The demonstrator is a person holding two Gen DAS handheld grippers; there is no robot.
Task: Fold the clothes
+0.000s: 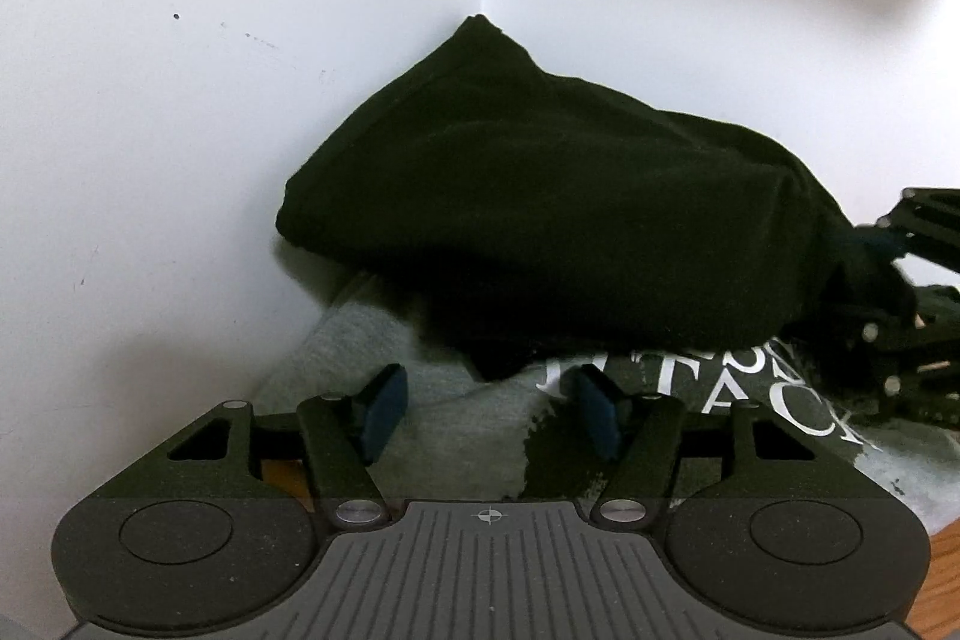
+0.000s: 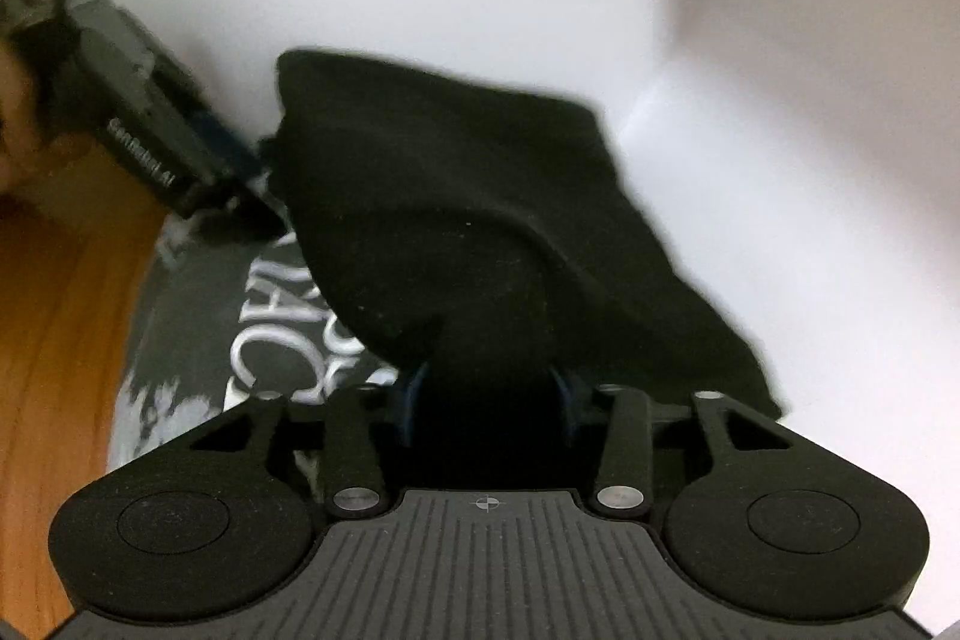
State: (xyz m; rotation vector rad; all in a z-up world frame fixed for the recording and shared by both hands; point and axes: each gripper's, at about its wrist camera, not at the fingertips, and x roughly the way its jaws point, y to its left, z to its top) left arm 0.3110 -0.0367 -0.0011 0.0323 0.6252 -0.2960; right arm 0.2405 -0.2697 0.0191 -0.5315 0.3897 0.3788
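Note:
A black garment (image 1: pixel 540 208) lies bunched in the corner against the white wall, on top of a grey shirt (image 1: pixel 360 340) with white lettering (image 1: pixel 720 394). My left gripper (image 1: pixel 489 412) is open just above the grey shirt, with nothing between its blue pads (image 1: pixel 384 412). In the right wrist view my right gripper (image 2: pixel 489 400) is shut on a fold of the black garment (image 2: pixel 450 196), which fills the gap between its fingers. The right gripper (image 1: pixel 882 280) also shows at the right edge of the left wrist view, at the garment's side. The left gripper (image 2: pixel 258 202) reaches the black garment's left edge over the grey shirt (image 2: pixel 198 292).
Two white walls (image 1: pixel 180 160) meet in a corner right behind the clothes. A wooden tabletop (image 2: pixel 60 310) shows to the left of the grey shirt in the right wrist view. A person's hand (image 2: pixel 12 99) holds the left gripper at the frame's left edge.

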